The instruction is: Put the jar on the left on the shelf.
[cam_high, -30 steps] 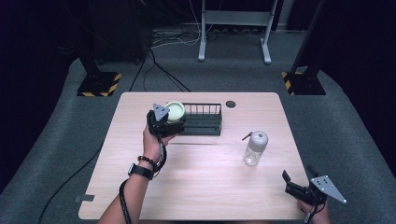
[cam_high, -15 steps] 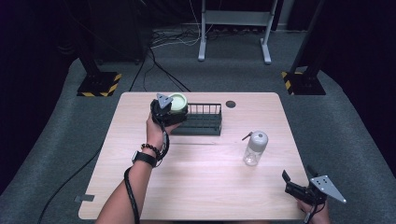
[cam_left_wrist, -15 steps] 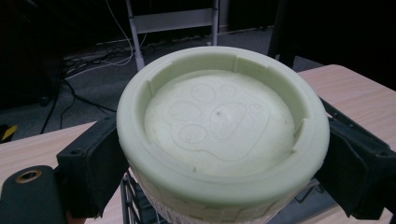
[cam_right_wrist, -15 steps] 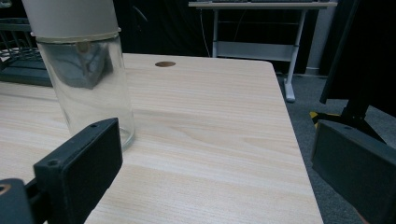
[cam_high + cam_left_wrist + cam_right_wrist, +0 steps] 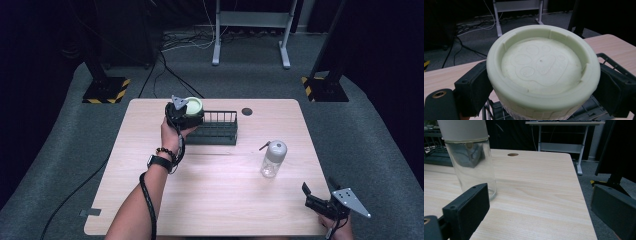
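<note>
Left gripper (image 5: 186,111) clamped on pale green cup (image 5: 193,105), held upside down over left end of black wire rack (image 5: 216,131). Right gripper (image 5: 311,192) jaws spread, holding nothing, at table (image 5: 220,200) edge, well right of rack. Clear bottle (image 5: 273,158) upright, right of rack.

Black 2-jaw left gripper (image 5: 186,113) with a grey three-cornered plate on top, thick black cable trailing along a bare forearm, black wristwatch (image 5: 159,162), dark beaded bracelet (image 5: 166,152), black right gripper (image 5: 316,200) under its own grey plate, blocky black jaws with small screw holes
</note>
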The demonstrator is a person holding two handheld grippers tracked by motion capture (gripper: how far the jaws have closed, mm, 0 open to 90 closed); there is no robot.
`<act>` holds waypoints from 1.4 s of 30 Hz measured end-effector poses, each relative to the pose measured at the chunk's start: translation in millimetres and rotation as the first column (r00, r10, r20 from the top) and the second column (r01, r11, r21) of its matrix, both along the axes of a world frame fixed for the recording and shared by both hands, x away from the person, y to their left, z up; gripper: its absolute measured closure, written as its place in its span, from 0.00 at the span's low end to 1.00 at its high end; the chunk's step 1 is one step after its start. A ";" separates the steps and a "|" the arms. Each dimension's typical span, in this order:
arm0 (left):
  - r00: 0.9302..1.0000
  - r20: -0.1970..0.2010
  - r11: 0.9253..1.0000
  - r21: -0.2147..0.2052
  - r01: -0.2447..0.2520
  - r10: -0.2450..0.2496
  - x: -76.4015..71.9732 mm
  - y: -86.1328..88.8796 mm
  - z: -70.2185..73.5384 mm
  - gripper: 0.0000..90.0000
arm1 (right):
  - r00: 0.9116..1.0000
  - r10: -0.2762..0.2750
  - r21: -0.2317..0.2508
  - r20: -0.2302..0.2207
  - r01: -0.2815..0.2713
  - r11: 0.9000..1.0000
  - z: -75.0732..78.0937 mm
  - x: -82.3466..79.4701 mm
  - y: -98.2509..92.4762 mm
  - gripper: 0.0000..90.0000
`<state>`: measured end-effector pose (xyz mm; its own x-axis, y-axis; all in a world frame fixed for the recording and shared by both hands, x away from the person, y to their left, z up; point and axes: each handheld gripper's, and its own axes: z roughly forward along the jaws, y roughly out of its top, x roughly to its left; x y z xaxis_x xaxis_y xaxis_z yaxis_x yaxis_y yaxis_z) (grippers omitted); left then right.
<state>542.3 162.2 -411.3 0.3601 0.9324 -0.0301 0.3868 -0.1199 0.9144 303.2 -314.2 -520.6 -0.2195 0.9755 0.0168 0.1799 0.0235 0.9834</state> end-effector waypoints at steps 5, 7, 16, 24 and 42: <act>1.000 -0.016 1.000 -0.002 -0.011 0.011 5.6 2.6 -5.1 0.12 | 1.000 0.000 0.012 -0.001 0.000 1.000 0.1 0.2 -0.9 0.01; 1.000 -0.019 1.000 0.005 -0.011 0.012 6.4 3.1 -5.9 0.12 | 1.000 0.000 0.010 -0.001 0.000 1.000 0.1 0.2 -0.8 0.01; 0.999 -0.048 1.000 0.027 -0.017 0.018 9.6 3.5 -16.4 0.12 | 1.000 -0.001 0.005 -0.001 0.001 1.000 0.0 0.3 -0.5 0.02; 0.997 -0.068 0.998 0.053 -0.020 0.023 8.1 0.2 -25.6 0.12 | 1.000 -0.002 0.011 0.002 0.002 1.000 0.0 0.1 -0.7 0.02; 0.995 -0.097 0.995 0.099 -0.028 0.038 6.3 -1.5 -43.3 0.12 | 1.000 -0.005 0.028 0.005 0.005 1.000 0.1 -0.1 -2.3 0.02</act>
